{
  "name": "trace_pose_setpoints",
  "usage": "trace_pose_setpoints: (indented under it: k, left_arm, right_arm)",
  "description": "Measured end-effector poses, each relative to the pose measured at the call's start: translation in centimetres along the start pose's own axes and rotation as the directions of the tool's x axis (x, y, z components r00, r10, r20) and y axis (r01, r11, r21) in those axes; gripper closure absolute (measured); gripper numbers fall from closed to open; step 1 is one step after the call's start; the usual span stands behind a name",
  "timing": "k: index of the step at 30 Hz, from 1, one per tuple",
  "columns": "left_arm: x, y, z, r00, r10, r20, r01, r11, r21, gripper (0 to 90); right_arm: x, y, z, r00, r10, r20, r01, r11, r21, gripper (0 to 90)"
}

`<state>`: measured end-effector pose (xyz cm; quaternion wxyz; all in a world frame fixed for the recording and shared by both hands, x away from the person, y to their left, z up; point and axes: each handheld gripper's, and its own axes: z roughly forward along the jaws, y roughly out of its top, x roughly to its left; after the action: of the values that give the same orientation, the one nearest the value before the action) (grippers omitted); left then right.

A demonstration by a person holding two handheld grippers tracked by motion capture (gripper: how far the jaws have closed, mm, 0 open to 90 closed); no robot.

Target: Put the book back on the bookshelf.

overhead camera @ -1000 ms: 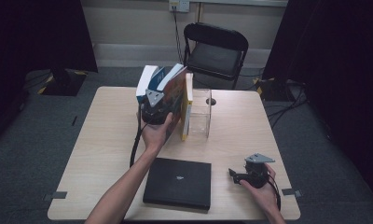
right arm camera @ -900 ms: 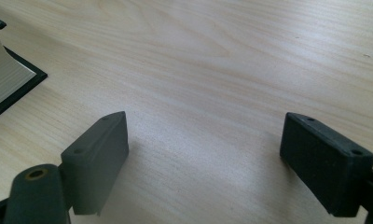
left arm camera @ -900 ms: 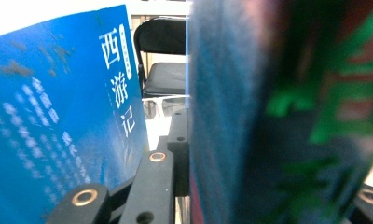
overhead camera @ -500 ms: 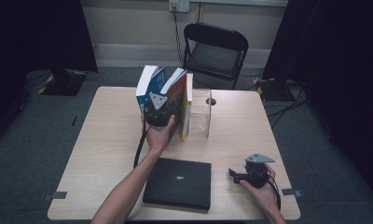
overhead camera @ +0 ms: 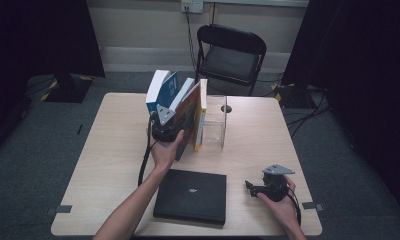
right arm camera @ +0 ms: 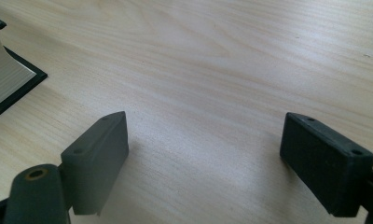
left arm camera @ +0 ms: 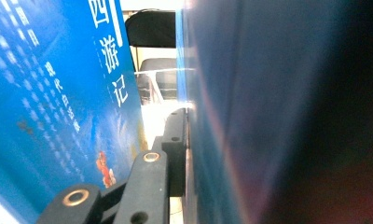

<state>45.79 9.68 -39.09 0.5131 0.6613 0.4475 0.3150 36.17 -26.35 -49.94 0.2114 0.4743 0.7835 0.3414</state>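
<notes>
Three books stand beside a clear holder (overhead camera: 215, 120) at the table's far middle. A blue-and-white book (overhead camera: 159, 92) (left arm camera: 58, 116) leans left. My left gripper (overhead camera: 171, 114) reaches between it and the middle book (overhead camera: 189, 107) (left arm camera: 250, 121). One of its fingers (left arm camera: 175, 140) lies flat against that book's dark cover, and the other is hidden behind the book. The jaws have just been opening a little, with the middle book still between them. A yellow-and-white book (overhead camera: 202, 112) rests against the holder. My right gripper (overhead camera: 250, 186) (right arm camera: 203, 140) lies open on the table at the near right, with nothing between its fingers.
A black book (overhead camera: 190, 196) (right arm camera: 5, 77) lies flat at the near middle of the wooden table (overhead camera: 113, 150). A black folding chair (overhead camera: 230, 55) stands behind the table. Cables trail on the floor at the right.
The blue-and-white book and the middle book have spread apart into a V at the top. The left hand shifted slightly. The right gripper has not moved.
</notes>
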Motion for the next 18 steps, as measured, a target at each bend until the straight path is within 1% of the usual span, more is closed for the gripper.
trace_pose_setpoints:
  k: [2,3,4,5,6,8,10,12,13,14,16,18]
  left_arm:
    - [0.0,0.0,-0.2,0.9999,-0.012,0.005,0.012,0.9999,-0.004,70.4]
    - [0.0,0.0,-0.3,0.9997,-0.019,0.013,0.019,0.9998,-0.004,69.3]
    - [0.0,0.1,-0.4,0.9998,-0.016,0.013,0.016,0.9999,0.001,68.0]
    - [-0.1,0.1,-0.5,0.9996,-0.020,0.017,0.020,0.9998,-0.001,67.5]
    - [0.0,0.2,-0.7,0.9992,-0.027,0.029,0.027,0.9996,0.001,66.0]
    - [0.0,0.4,-1.0,0.9984,-0.038,0.041,0.038,0.9993,0.004,64.5]
    - [0.2,0.6,-1.2,0.9977,-0.039,0.055,0.039,0.9992,0.011,63.6]
    - [0.4,1.0,-1.5,0.9964,-0.050,0.068,0.050,0.9987,0.009,63.2]
    - [0.6,1.3,-1.8,0.9946,-0.059,0.085,0.059,0.9982,0.008,62.0]
    - [0.7,1.5,-2.0,0.9936,-0.065,0.092,0.065,0.9979,0.009,61.2]
    - [0.8,2.1,-2.5,0.9930,-0.065,0.099,0.065,0.9979,0.005,61.1]
    - [0.8,2.6,-2.8,0.9927,-0.060,0.105,0.058,0.9980,0.026,60.6]
  right_arm:
    - [0.0,0.0,0.0,1.0000,0.000,0.000,0.000,1.0000,0.000,15.2]
    - [0.0,0.0,0.0,1.0000,0.000,0.000,0.000,1.0000,0.000,15.2]
    - [0.0,0.0,0.0,1.0000,0.001,0.001,-0.001,1.0000,0.000,15.2]
    - [0.0,0.0,0.0,1.0000,0.000,0.001,0.000,1.0000,0.000,15.2]
    - [0.0,0.0,0.0,1.0000,0.001,0.001,-0.001,1.0000,0.000,15.2]
    - [0.0,0.0,0.0,1.0000,0.000,0.001,0.000,1.0000,-0.001,15.1]
    - [0.0,0.0,0.0,1.0000,0.001,0.001,-0.001,1.0000,0.000,15.2]
    - [0.0,0.0,0.0,1.0000,0.001,0.001,-0.001,1.0000,0.000,15.1]
    - [0.0,0.0,0.0,1.0000,0.001,0.000,-0.001,1.0000,0.000,15.2]
    - [0.0,0.0,0.0,1.0000,0.001,0.000,-0.001,1.0000,0.000,15.1]
    - [0.0,0.0,0.0,1.0000,0.001,0.000,-0.001,1.0000,0.000,15.1]
    - [0.0,0.0,0.0,1.0000,0.001,0.000,-0.001,1.0000,0.000,15.1]
